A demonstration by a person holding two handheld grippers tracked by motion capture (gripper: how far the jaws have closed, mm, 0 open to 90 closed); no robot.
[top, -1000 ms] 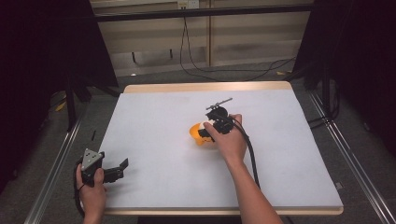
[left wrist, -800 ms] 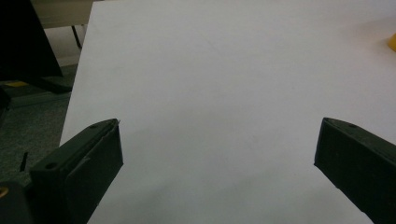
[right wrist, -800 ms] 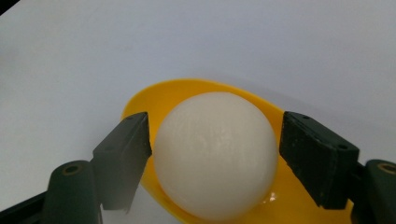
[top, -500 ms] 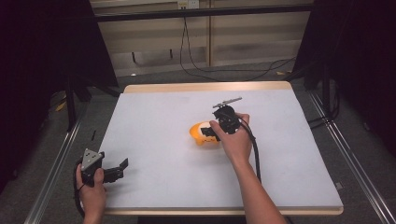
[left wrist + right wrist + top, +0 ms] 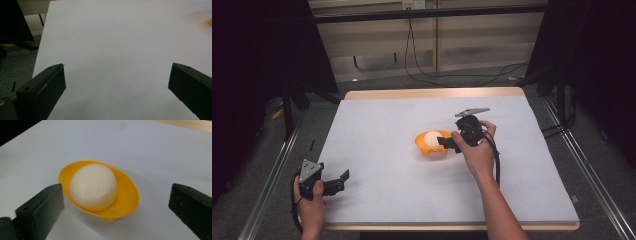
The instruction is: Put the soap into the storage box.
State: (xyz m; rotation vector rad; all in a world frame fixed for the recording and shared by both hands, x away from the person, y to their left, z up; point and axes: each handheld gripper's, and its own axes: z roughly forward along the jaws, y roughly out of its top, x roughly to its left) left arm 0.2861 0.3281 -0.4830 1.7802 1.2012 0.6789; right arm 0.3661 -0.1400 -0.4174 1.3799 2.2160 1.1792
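A small yellow bowl (image 5: 432, 149) stands near the middle of the white table and holds a white egg-shaped ball (image 5: 431, 137). My right gripper (image 5: 447, 144) sits just to the right of the bowl and points left at it. Its jaws have just been opening and now stand wide, with nothing pressed between them. In the right gripper view the ball (image 5: 93, 186) rests in the bowl (image 5: 126, 201) just ahead of the right gripper (image 5: 117, 195). My left gripper (image 5: 339, 181) rests open at the table's front left corner. The left gripper (image 5: 116, 77) has bare table between its jaws.
The white tabletop (image 5: 382, 120) has a wooden rim and metal rails along both sides. Cables lie on the floor beyond the far edge. A sliver of the yellow bowl (image 5: 210, 22) shows at the right edge of the left gripper view.
My right gripper has opened and drawn back to the right from over the bowl, and the white ball now shows in the bowl. The left hand has stayed put.
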